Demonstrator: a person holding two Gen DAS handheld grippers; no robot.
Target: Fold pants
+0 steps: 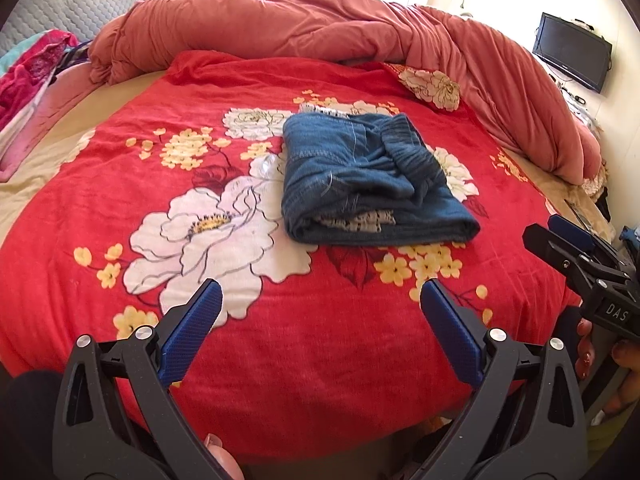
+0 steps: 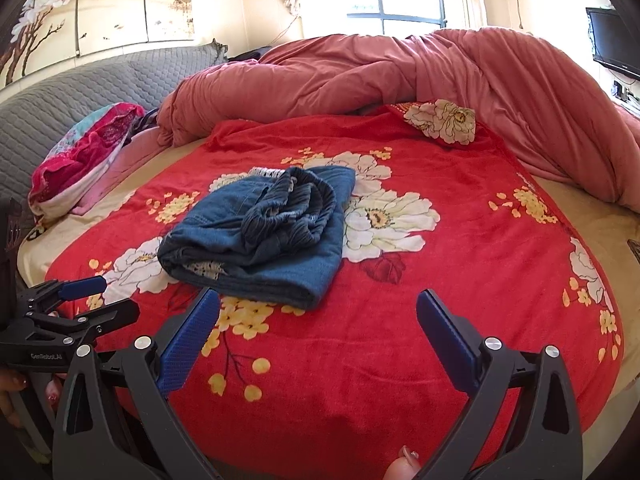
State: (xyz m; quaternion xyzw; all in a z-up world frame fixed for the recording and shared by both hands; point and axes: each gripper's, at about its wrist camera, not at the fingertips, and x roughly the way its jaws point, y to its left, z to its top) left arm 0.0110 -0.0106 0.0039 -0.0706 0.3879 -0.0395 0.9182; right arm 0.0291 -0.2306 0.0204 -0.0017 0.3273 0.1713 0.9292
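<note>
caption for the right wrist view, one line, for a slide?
Folded blue pants lie on the red floral blanket; right gripper and left gripper hang back, jaws open and empty.

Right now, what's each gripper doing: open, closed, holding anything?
Left gripper: open, empty, short of the folded pants.
Right gripper: open, empty.

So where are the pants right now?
The folded pants lie mid-bed on the red floral blanket, ahead of both open tools, centre in the left wrist view, left of centre in the right.
</note>
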